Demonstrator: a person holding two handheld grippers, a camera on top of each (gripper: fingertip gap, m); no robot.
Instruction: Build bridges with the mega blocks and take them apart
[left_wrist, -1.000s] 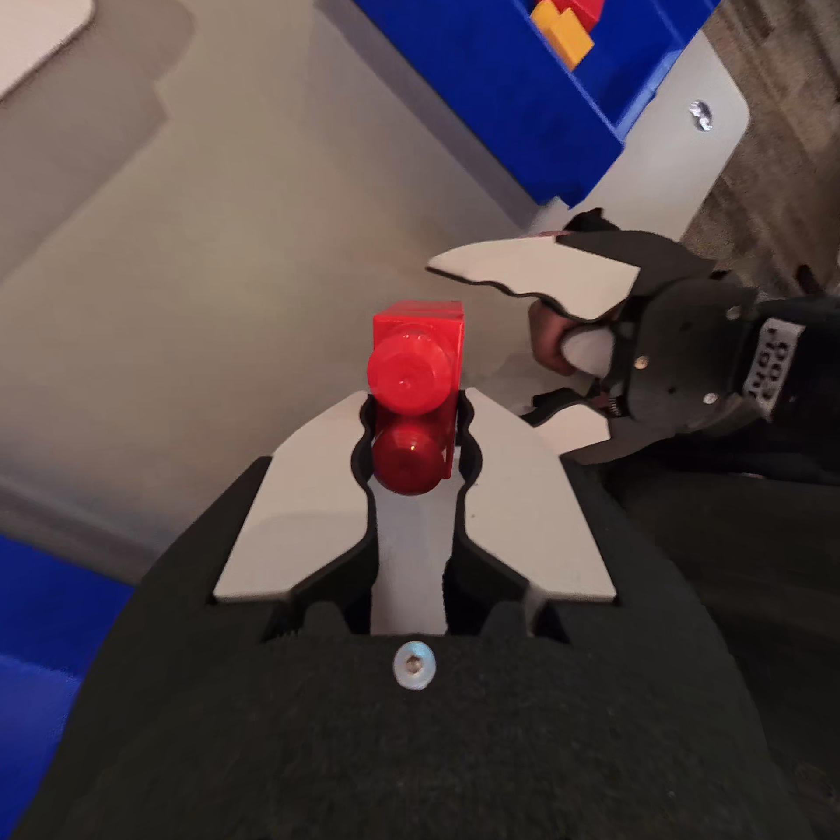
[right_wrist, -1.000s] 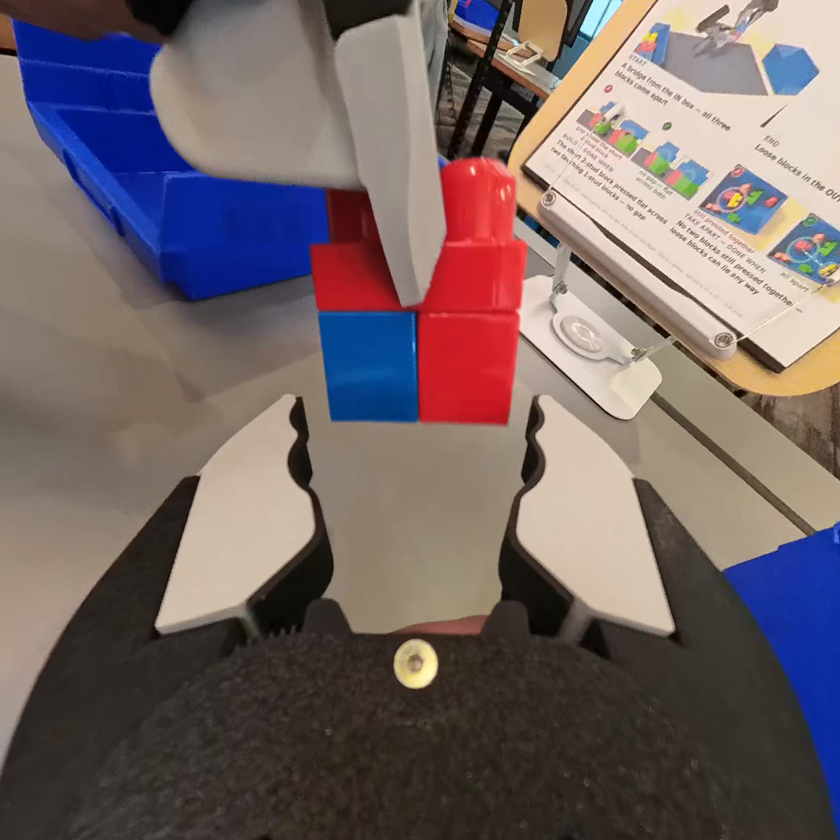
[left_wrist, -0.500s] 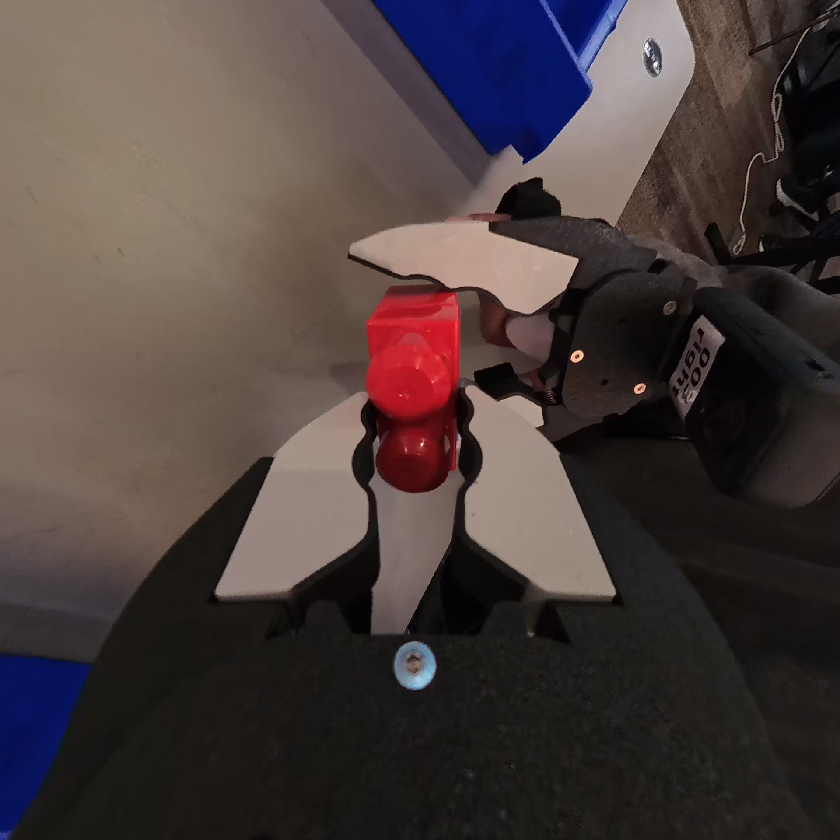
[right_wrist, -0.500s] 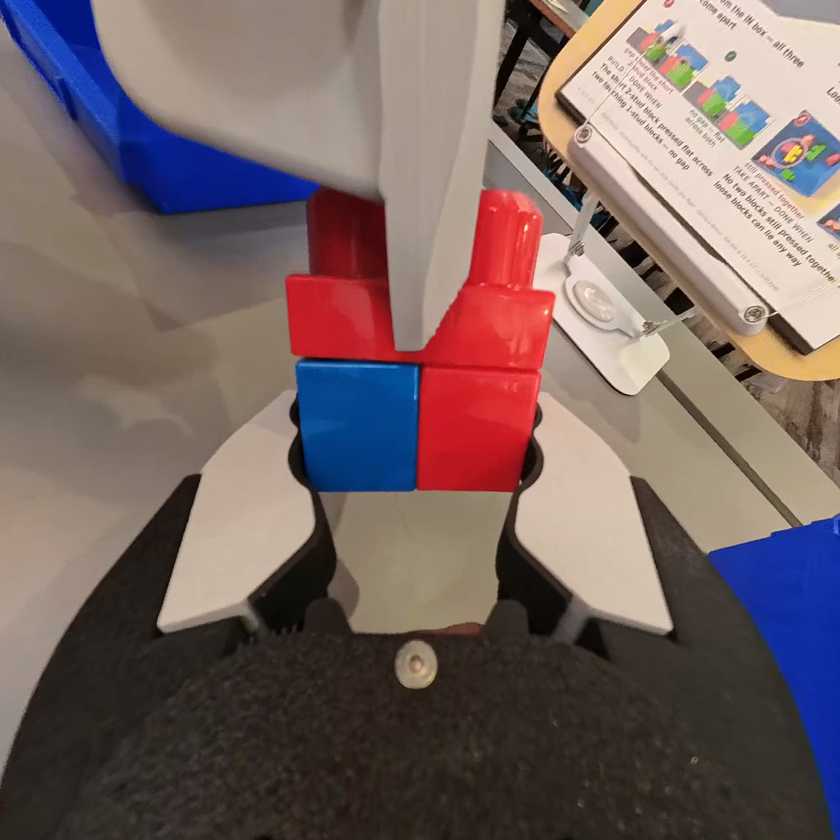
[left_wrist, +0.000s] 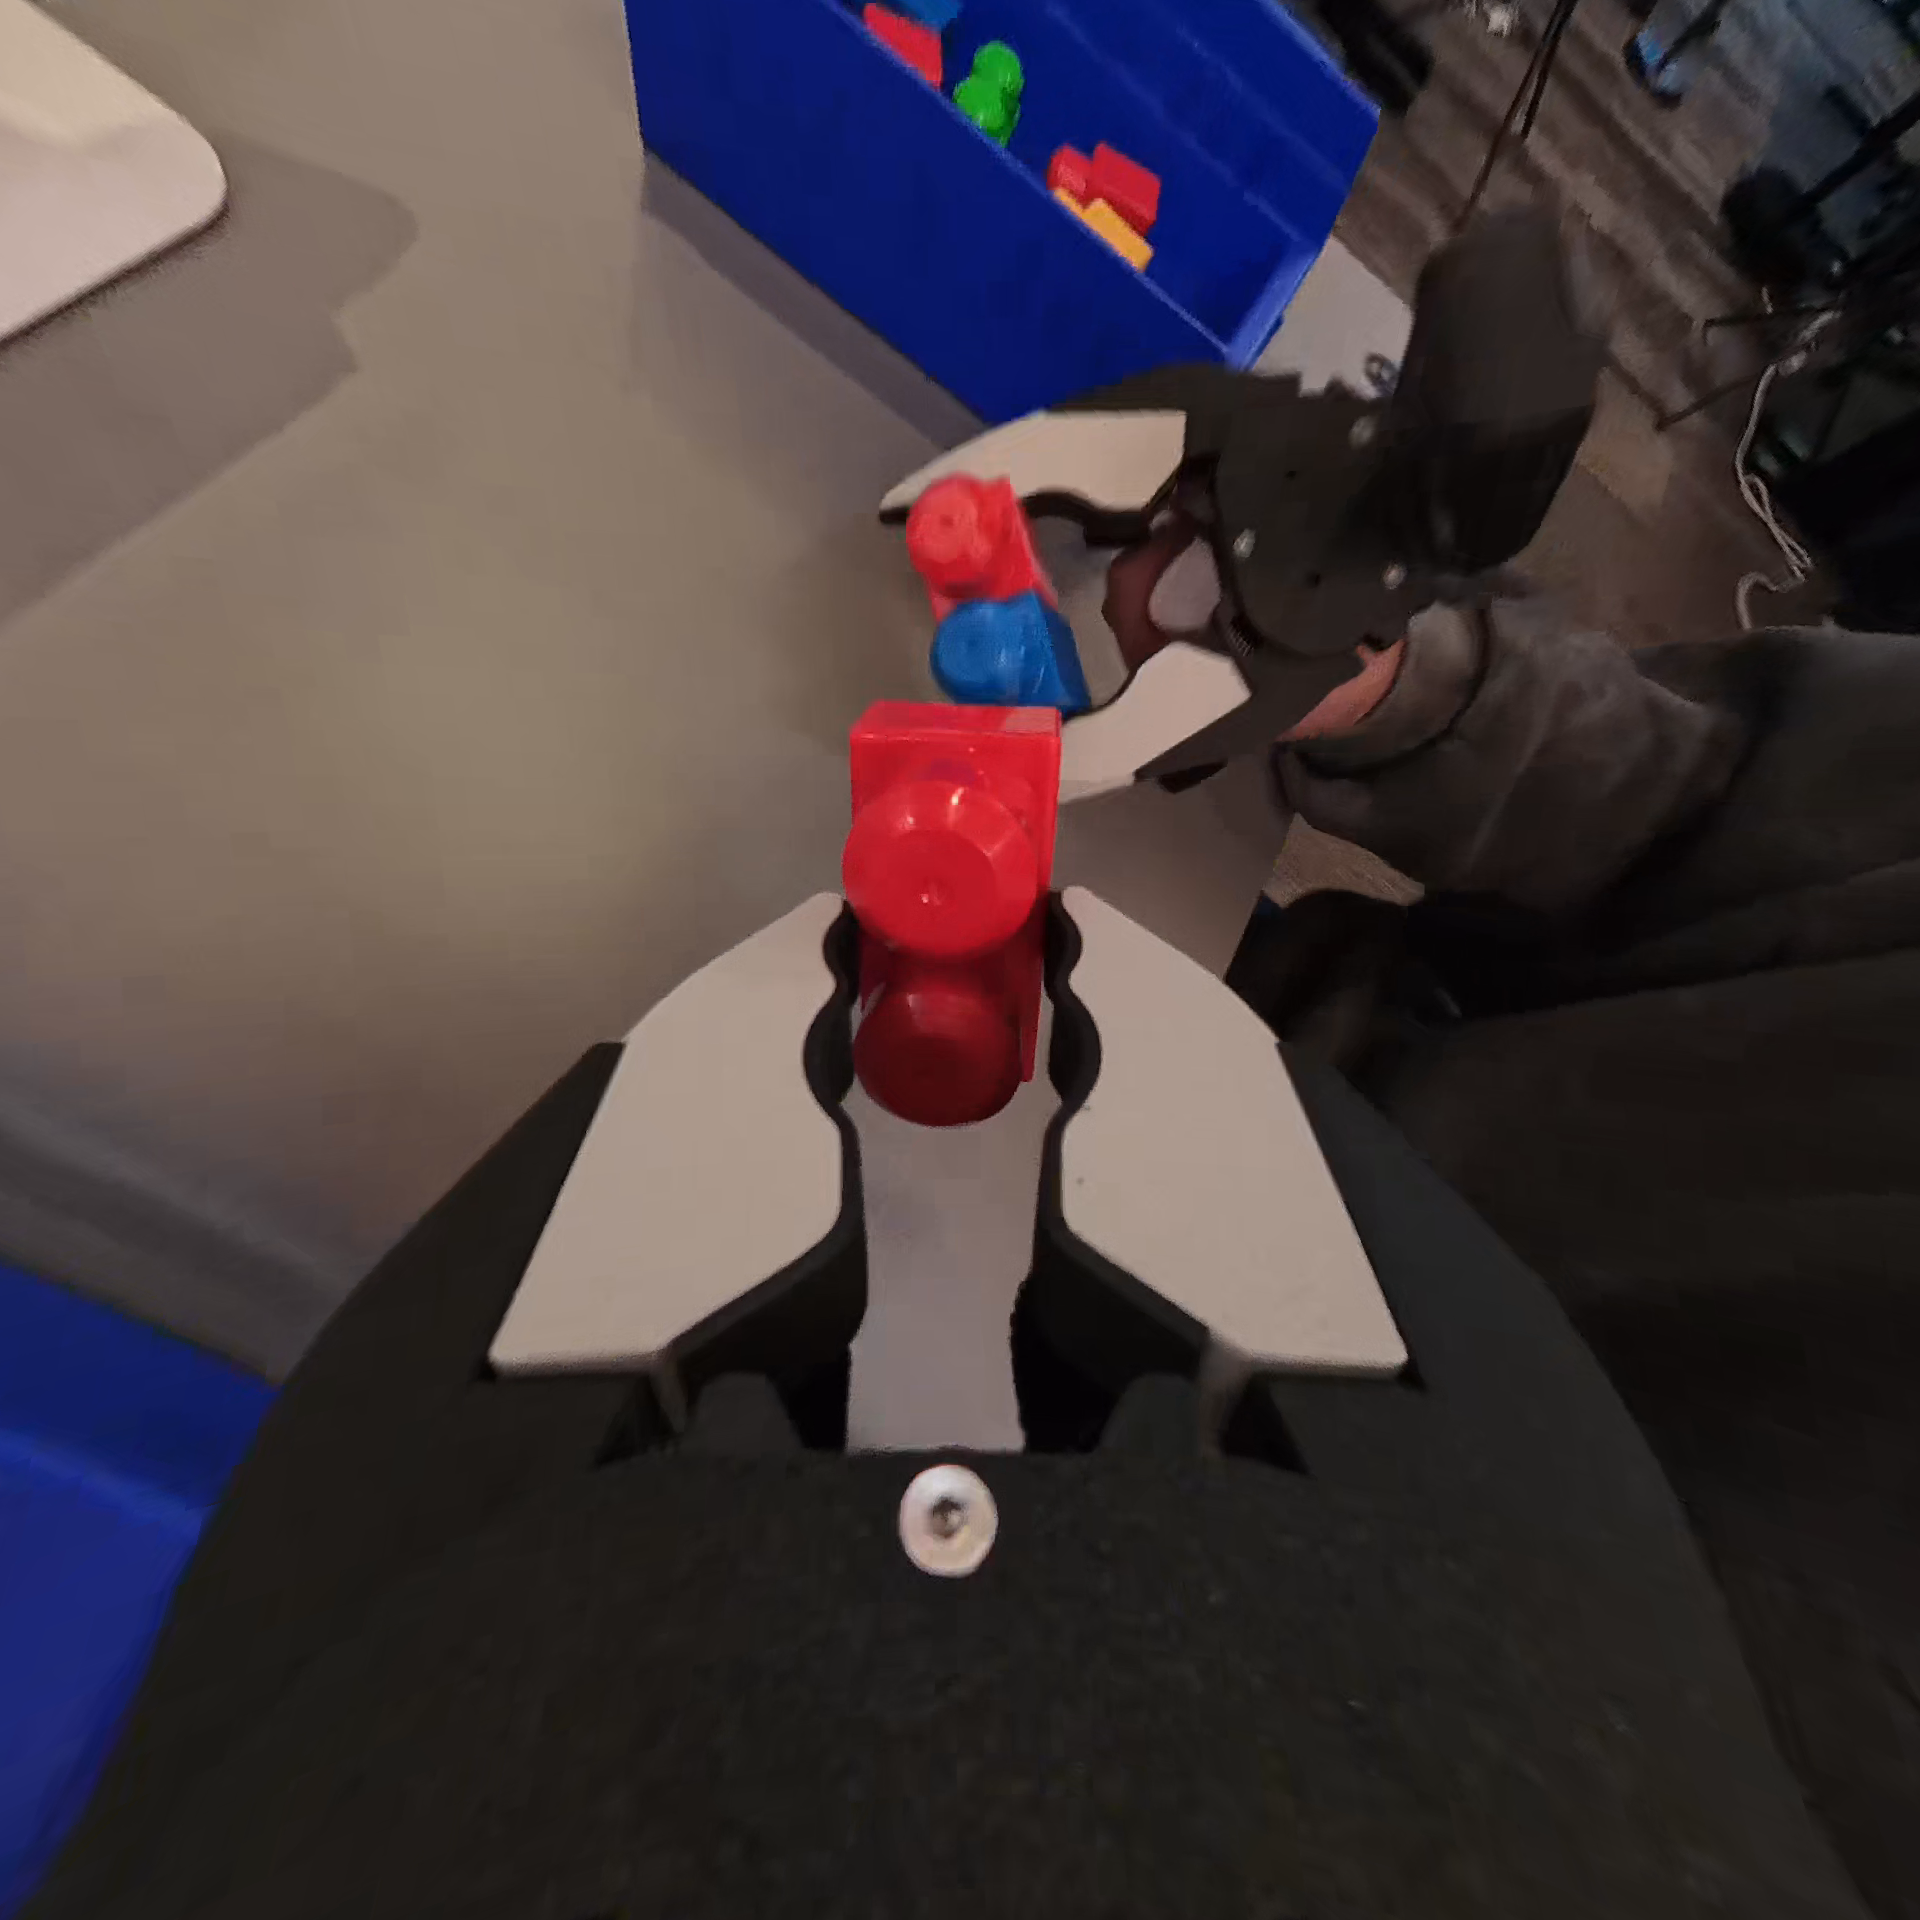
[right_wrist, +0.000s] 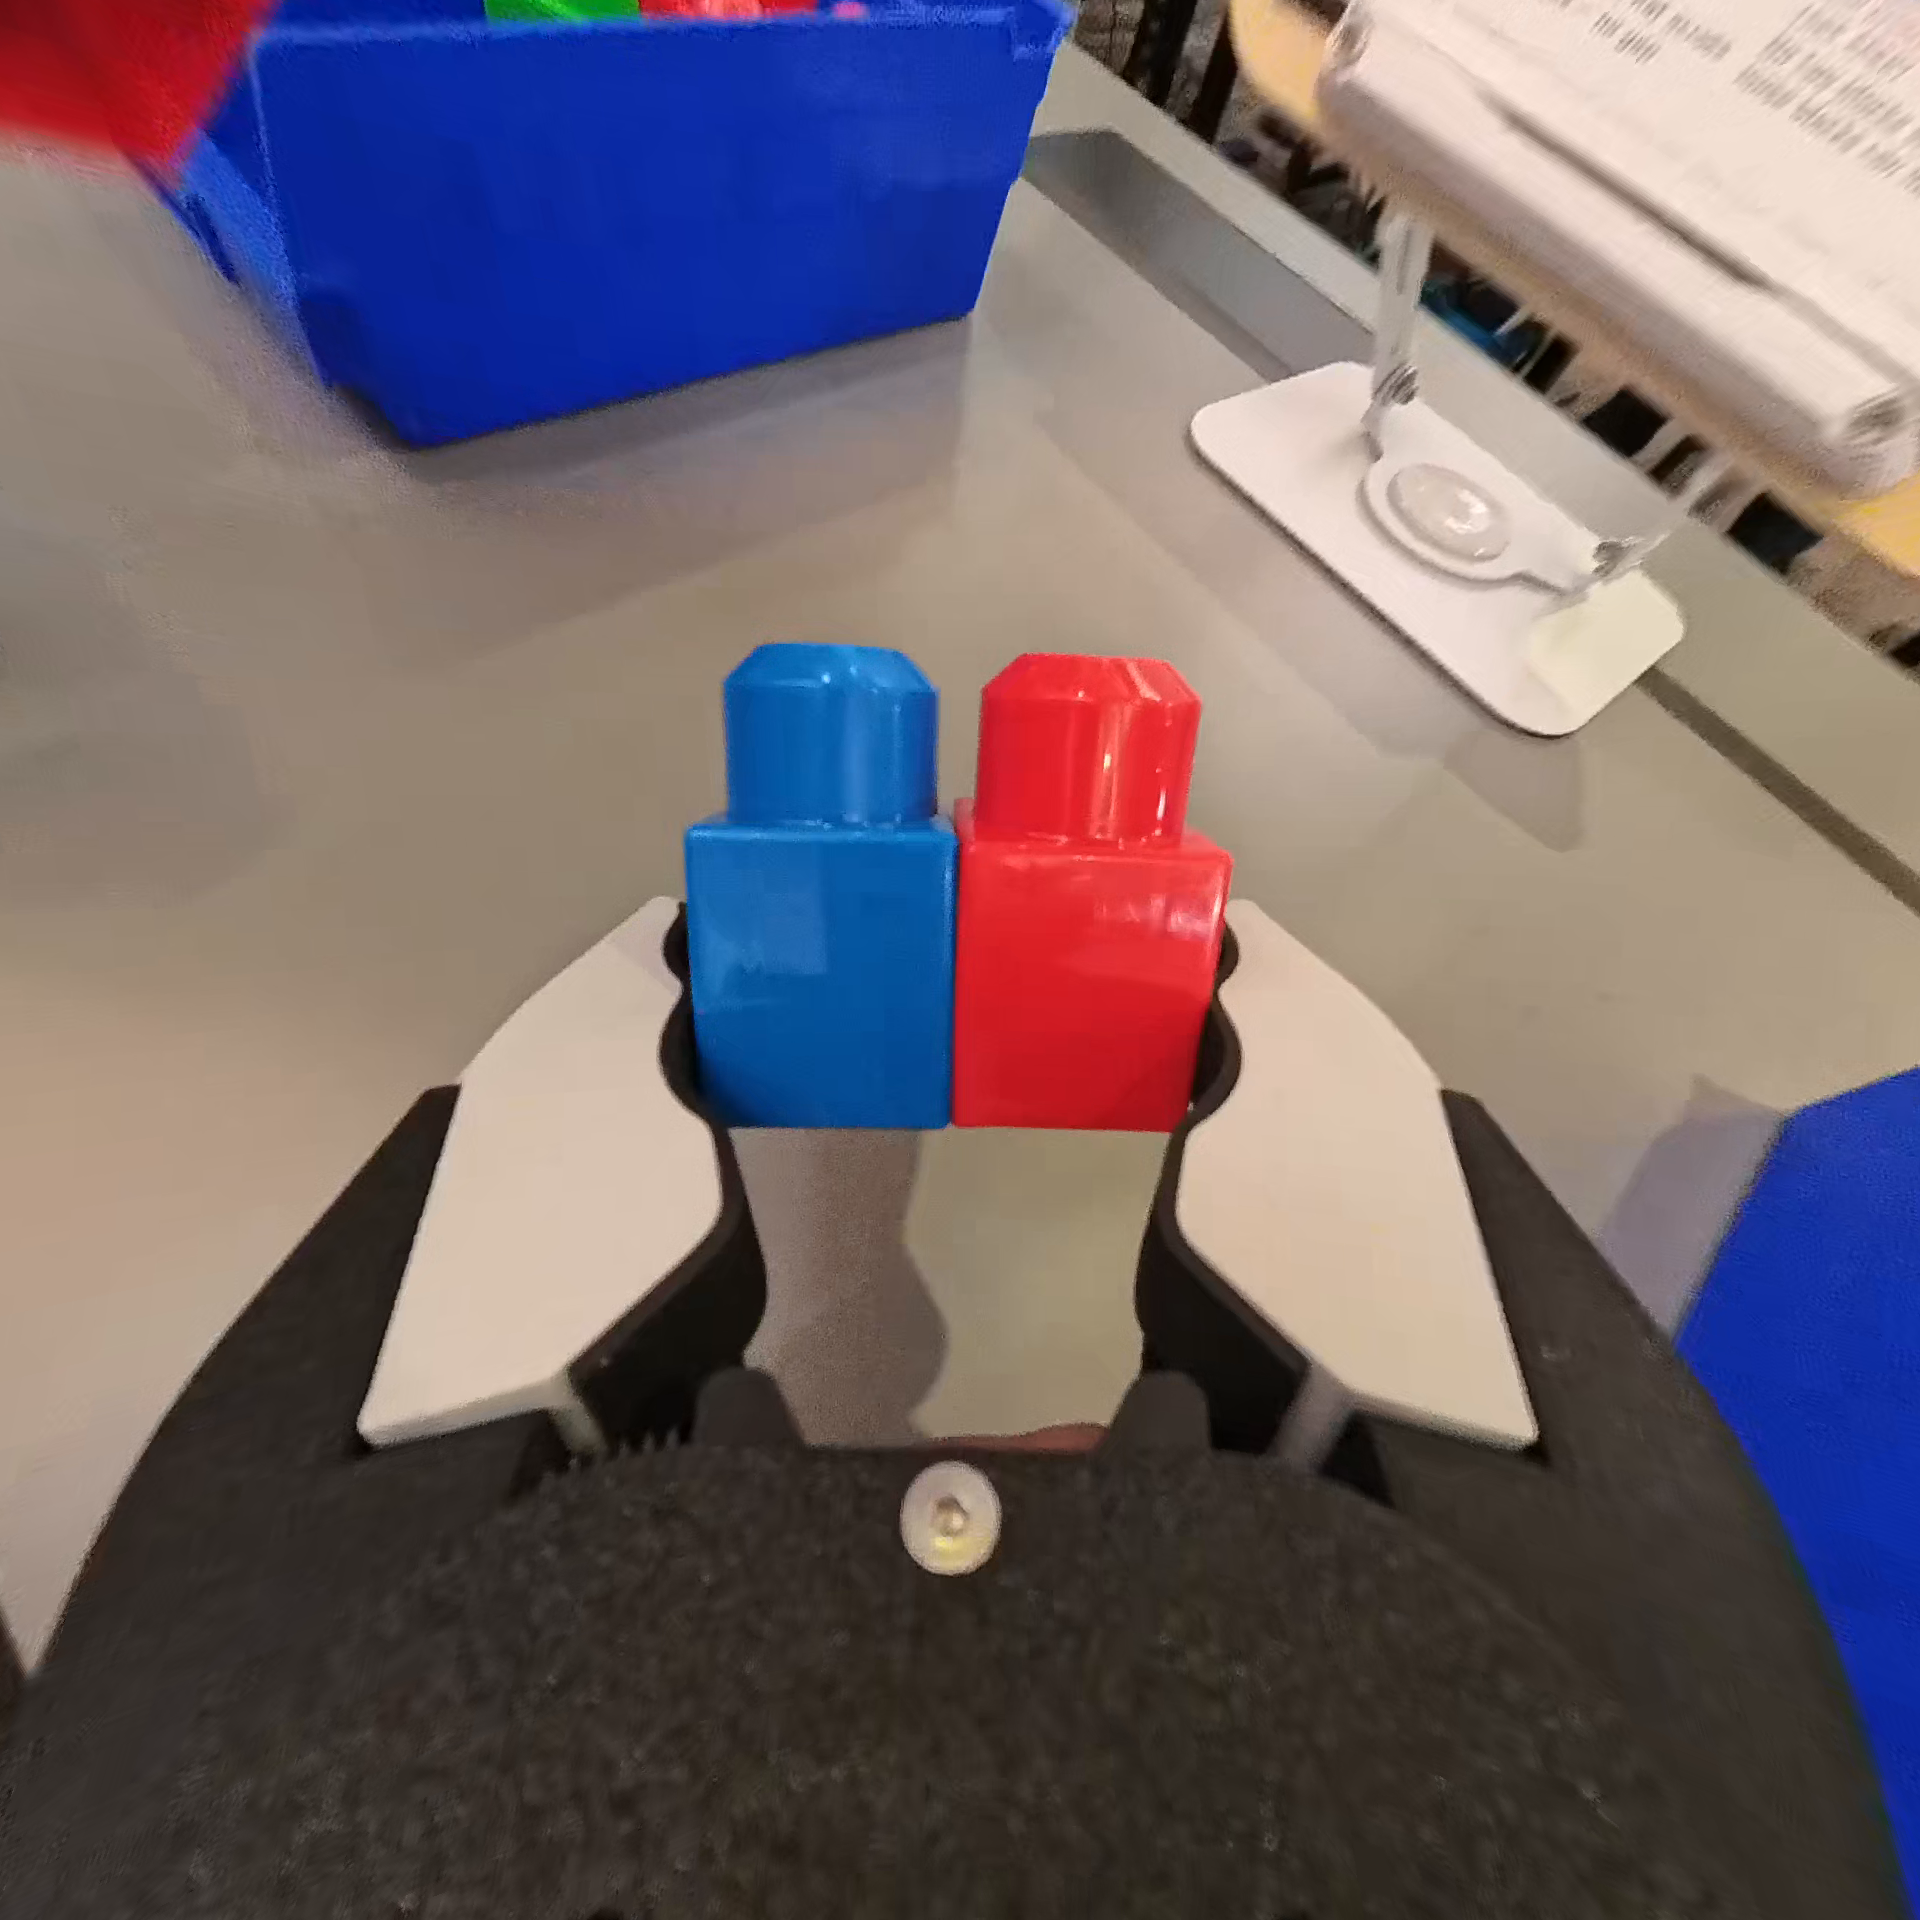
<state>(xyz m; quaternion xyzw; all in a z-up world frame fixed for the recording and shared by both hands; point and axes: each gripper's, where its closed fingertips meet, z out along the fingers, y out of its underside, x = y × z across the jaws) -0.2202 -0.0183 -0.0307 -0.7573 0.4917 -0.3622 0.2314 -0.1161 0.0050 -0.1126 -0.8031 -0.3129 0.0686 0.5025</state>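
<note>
Each tool pinches blocks above the grey table (right_wrist: 520, 675), the bridge already split.

The left tool (left_wrist: 945, 997) is narrowed onto a red two-stud block (left_wrist: 951, 831), its fingers (left_wrist: 717, 1122) pressing both flanks, studs facing the camera. The right tool (right_wrist: 951, 1013) is spread about two blocks wide and clamps a blue one-stud block (right_wrist: 821, 977) and a red one-stud block (right_wrist: 1086, 987) side by side, touching, studs up. In the left wrist view that pair sits just beyond the two-stud block, apart from it. A blue bin (left_wrist: 935, 208) of loose blocks stands farther back; a white stand (right_wrist: 1434, 540) sits right.
</note>
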